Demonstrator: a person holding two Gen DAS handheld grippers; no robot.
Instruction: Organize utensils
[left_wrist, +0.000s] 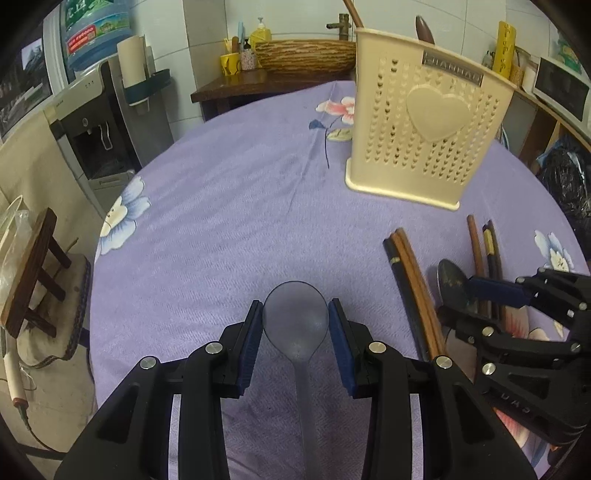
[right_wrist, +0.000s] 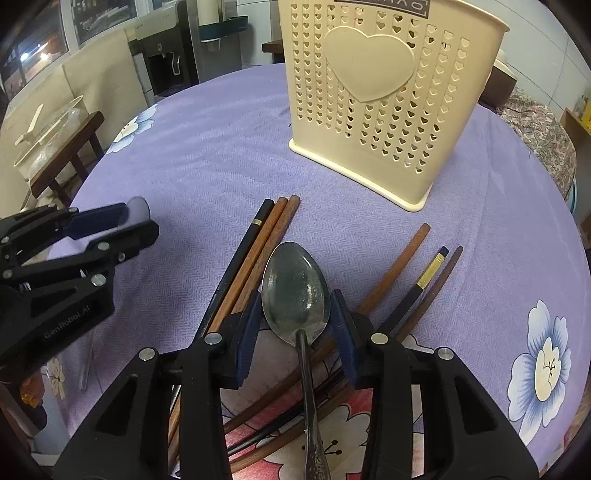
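Observation:
A translucent grey plastic spoon (left_wrist: 295, 343) lies on the purple floral tablecloth (left_wrist: 221, 206), its bowl between the blue pads of my left gripper (left_wrist: 296, 314), which press both edges. A tarnished metal spoon (right_wrist: 295, 288) rests over a pile of chopsticks (right_wrist: 258, 251). My right gripper (right_wrist: 296, 310) is shut on its bowl. Both grippers sit side by side: the right gripper (left_wrist: 469, 302) appears in the left wrist view, and the left gripper (right_wrist: 140, 221) in the right wrist view. A cream perforated utensil holder (left_wrist: 424, 129) with a heart stands upright beyond them, with handles sticking out of it.
More chopsticks (right_wrist: 417, 273) lie loose right of the metal spoon. Off the table's left edge stand a wooden stool (left_wrist: 33, 280) and a water dispenser (left_wrist: 92, 147). A dark side table (left_wrist: 236, 81) with cups sits behind. A black bag (left_wrist: 565, 177) is at the right.

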